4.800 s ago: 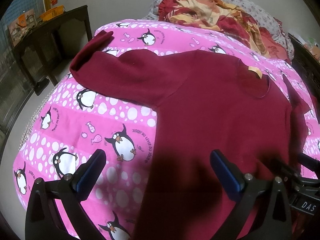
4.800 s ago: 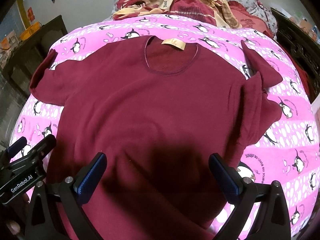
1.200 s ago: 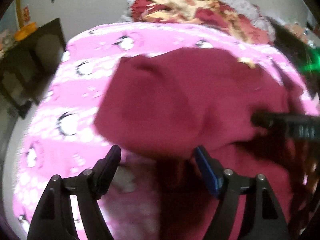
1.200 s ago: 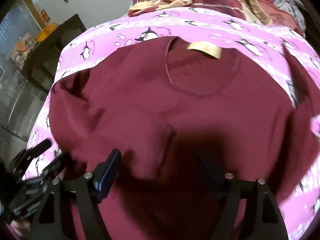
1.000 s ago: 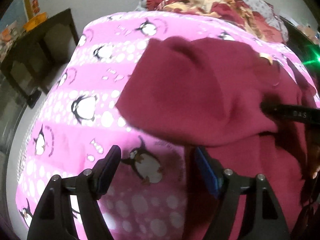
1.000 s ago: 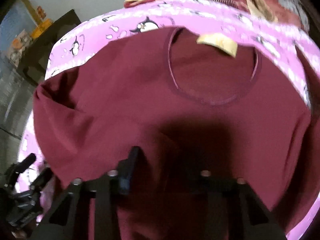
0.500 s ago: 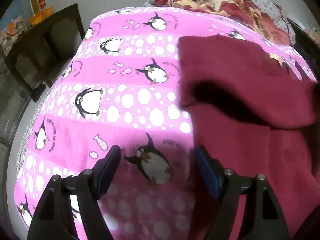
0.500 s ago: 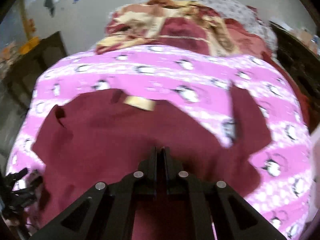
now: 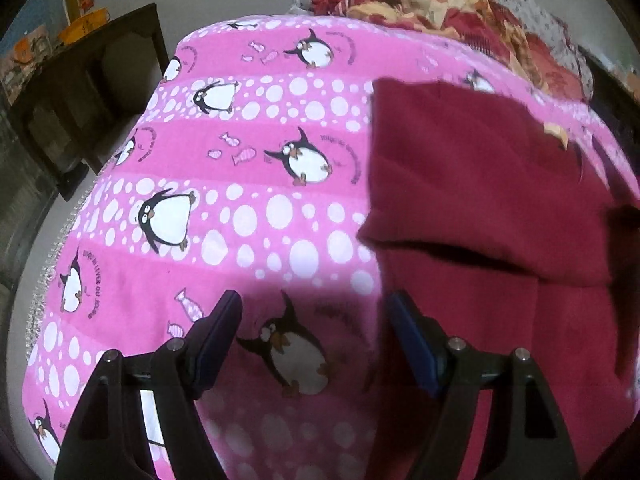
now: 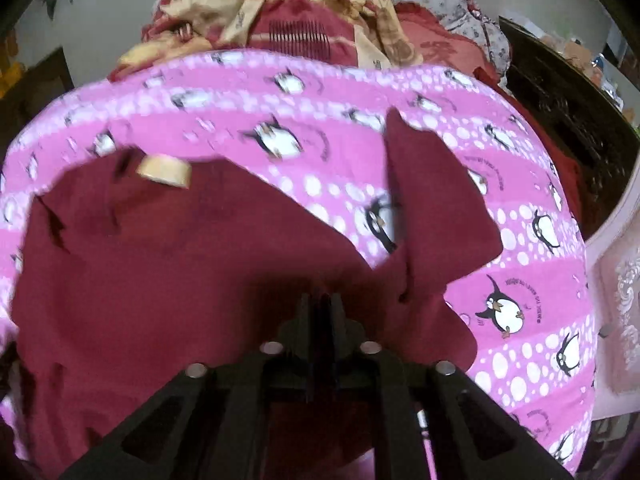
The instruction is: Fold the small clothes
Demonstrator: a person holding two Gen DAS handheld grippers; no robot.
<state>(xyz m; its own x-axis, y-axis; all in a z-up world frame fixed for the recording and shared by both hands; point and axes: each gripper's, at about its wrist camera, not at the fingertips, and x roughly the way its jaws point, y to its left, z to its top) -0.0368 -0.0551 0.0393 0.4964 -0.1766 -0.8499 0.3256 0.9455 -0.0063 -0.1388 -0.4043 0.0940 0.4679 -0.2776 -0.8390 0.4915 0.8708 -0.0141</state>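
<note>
Covering bed, pink penguin blanket, maroon shirt, dark table beside

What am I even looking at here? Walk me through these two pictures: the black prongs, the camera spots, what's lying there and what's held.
No robot: a person holds a two-finger gripper in each hand, each carrying a fisheye camera looking along its fingers. The left view shows the left gripper open over a pink penguin blanket, holding nothing. Beside it lies a maroon shirt, one side folded inward. The right view shows the right gripper shut, seemingly pinching the shirt; its other sleeve still lies spread out.
</note>
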